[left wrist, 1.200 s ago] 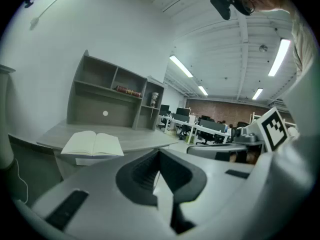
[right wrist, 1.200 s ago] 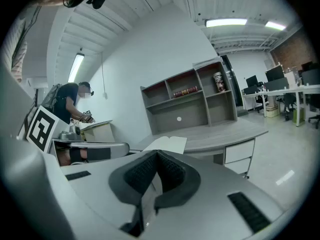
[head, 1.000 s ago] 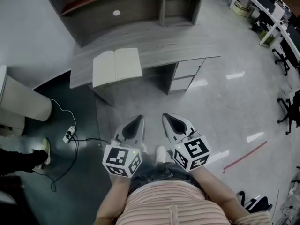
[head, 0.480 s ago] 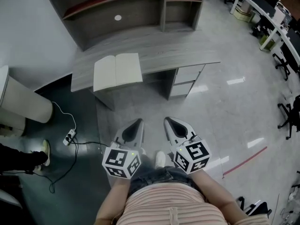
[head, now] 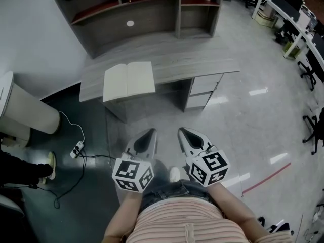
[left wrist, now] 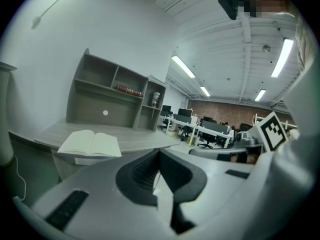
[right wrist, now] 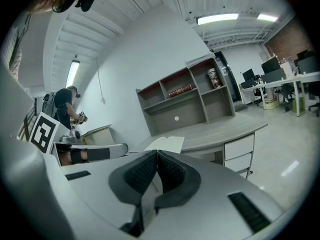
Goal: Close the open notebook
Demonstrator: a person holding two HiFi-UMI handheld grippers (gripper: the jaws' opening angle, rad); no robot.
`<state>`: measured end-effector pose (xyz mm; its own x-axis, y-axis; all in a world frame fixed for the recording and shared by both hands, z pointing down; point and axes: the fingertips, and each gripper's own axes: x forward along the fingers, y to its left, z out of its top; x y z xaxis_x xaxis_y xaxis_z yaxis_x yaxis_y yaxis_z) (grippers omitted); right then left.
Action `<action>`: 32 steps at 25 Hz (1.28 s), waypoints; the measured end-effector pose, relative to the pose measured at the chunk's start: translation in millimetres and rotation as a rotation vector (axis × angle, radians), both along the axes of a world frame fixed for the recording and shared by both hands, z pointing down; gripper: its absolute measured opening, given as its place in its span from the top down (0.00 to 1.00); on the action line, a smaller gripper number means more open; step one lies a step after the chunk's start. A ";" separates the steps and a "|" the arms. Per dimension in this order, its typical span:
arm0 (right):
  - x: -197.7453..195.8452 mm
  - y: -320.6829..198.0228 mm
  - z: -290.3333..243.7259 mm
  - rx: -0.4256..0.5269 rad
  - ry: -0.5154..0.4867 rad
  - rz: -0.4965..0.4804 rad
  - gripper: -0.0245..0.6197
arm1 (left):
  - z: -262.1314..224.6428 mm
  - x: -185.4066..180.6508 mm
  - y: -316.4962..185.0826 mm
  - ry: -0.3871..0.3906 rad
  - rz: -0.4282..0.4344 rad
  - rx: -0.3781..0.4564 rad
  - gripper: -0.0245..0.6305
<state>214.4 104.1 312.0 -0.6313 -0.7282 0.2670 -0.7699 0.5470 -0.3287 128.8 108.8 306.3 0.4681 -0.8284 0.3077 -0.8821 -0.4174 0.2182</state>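
The open notebook (head: 129, 81) lies flat with pale blank pages on the left part of the grey desk (head: 172, 54), near its front edge. It also shows in the left gripper view as the notebook (left wrist: 91, 144), and in the right gripper view as the notebook (right wrist: 167, 144). Both grippers are held close to the person's body, well short of the desk and pointing toward it. My left gripper (head: 150, 131) is shut and holds nothing; its tips (left wrist: 159, 151) meet. My right gripper (head: 181, 130) is likewise shut and holds nothing, its tips (right wrist: 157, 153) together.
A grey shelf unit (head: 131, 14) with books stands at the desk's back. Drawers (head: 205, 90) sit under its right side. A white cylinder (head: 25, 110) stands at left, a power strip (head: 77, 147) with cable lies on the floor. A person (right wrist: 65, 106) stands far left. Office chairs (head: 310, 65) at right.
The desk and notebook sit a little lower in the head view than a second ago. Both grippers have kept their place and stay shut.
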 end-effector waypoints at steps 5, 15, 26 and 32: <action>-5.2 8.3 -1.7 -0.014 -0.012 -0.013 0.95 | 0.7 0.3 7.3 -0.007 0.002 -0.014 0.94; -2.9 16.0 -3.9 -0.041 -0.023 -0.009 0.95 | -2.5 0.5 12.7 -0.020 0.002 -0.013 0.94; -1.6 13.1 -5.0 -0.055 -0.058 0.011 0.95 | -9.1 3.6 8.3 -0.069 0.044 0.015 0.94; 18.1 30.0 -12.7 -0.078 -0.037 0.022 0.95 | -13.5 28.3 29.1 -0.065 0.073 -0.003 0.94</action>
